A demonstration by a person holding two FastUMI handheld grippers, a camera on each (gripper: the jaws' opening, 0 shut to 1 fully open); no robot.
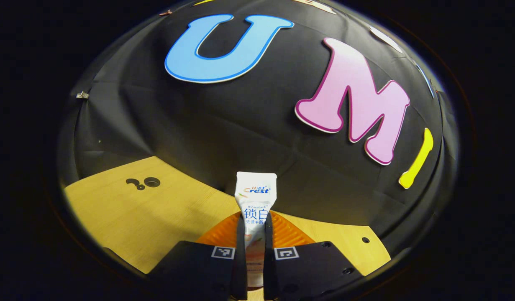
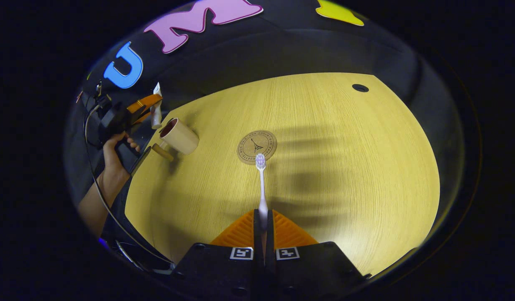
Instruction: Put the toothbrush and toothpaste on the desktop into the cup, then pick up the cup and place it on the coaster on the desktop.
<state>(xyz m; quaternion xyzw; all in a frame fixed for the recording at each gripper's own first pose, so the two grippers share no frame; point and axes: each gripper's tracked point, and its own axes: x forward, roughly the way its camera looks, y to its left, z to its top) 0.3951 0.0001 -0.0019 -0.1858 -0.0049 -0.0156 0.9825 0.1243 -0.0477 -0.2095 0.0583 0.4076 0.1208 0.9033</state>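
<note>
Two things are held already; the left gripper [image 1: 255, 246] pinches the soft, light toothpaste [image 1: 254, 200] upright at its lower body; the right gripper [image 2: 263, 234] clamps the stiff, thin toothbrush [image 2: 262, 184] by its handle, above the desktop [image 2: 345, 167] near the coaster [image 2: 256, 146]; the cup [image 2: 180, 136] stands well apart.

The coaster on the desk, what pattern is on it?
The coaster is tan with a dark tower emblem ringed by lettering, clearest in the right gripper view.

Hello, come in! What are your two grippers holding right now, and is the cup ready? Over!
Left gripper shut on toothpaste. Right gripper shut on toothbrush. Cup on desktop, coaster bare. Nothing in the way.
</note>
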